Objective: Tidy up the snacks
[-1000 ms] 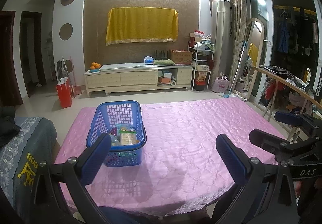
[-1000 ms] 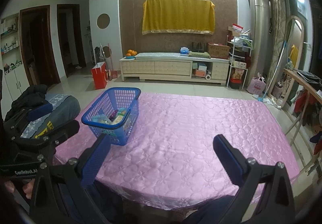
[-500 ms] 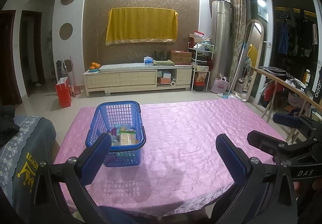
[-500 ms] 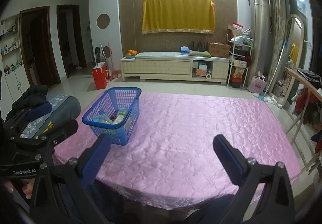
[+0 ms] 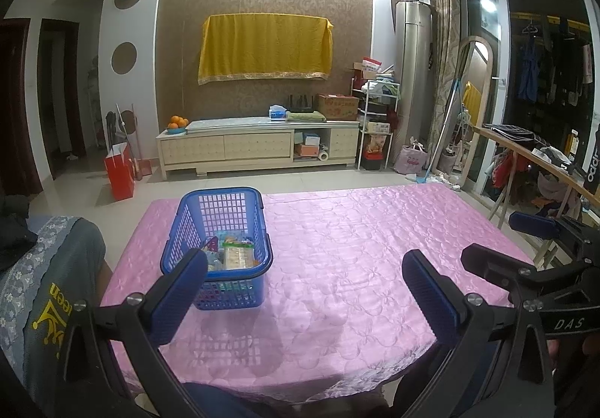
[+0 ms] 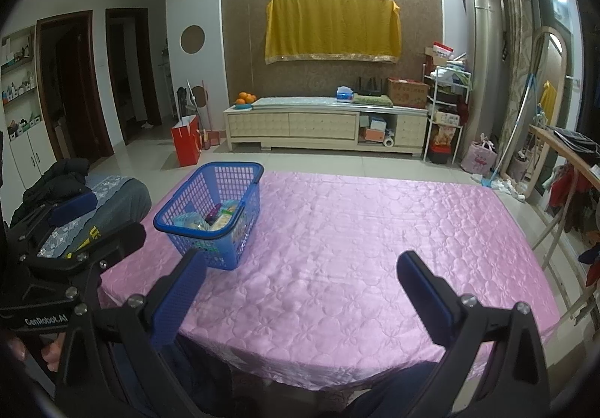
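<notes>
Indoors, a pink bench with one blue basket, both claws spread wide and holding nothing.

Across the bench (image 5: 356, 249) lies a shiny pink quilted cloth with a flower pattern, bare but for the blue basket (image 5: 221, 230) standing on its left part, with packaged snacks (image 5: 234, 254) lying inside it. Over the near edge the left claw (image 5: 303, 290) hangs released, and so does the right claw (image 6: 300, 290), each apart from the basket. Behind the bench is pale tiled floor (image 5: 307, 179), then a long cream cabinet (image 5: 258, 149) against a brown patterned wall, with a yellow cloth (image 5: 264, 46) hanging above it and a dish of oranges (image 5: 177, 123) on its left end. Beside the cabinet's left end a red bag (image 5: 120, 174) stands on the floor.
</notes>
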Tool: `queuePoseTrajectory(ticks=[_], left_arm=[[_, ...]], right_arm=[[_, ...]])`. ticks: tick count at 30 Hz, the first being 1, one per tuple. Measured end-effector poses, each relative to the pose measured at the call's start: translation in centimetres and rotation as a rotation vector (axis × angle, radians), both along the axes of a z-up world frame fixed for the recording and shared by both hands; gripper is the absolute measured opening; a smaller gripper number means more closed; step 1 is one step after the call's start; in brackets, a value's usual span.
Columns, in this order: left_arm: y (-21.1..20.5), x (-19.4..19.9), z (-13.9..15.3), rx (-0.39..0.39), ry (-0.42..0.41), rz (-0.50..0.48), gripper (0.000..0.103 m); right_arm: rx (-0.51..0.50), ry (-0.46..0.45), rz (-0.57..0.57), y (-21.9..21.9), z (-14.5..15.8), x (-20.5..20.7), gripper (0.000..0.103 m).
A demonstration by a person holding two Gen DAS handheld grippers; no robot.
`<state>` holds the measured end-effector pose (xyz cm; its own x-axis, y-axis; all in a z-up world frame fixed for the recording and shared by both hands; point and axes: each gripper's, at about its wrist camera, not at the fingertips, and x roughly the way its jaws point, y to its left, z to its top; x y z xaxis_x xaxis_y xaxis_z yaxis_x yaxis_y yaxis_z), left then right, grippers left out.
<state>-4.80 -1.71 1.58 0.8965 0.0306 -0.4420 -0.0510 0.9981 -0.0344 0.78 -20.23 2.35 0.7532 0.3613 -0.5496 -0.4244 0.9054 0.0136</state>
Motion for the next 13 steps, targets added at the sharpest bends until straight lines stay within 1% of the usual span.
queuePoseTrajectory(ticks=[13], left_arm=[[-0.27, -0.13, -0.06, -0.003, 0.002, -0.003, 0.103]], right_arm=[[0.003, 0.003, -0.001, -0.04, 0.04, -0.07, 0.103]])
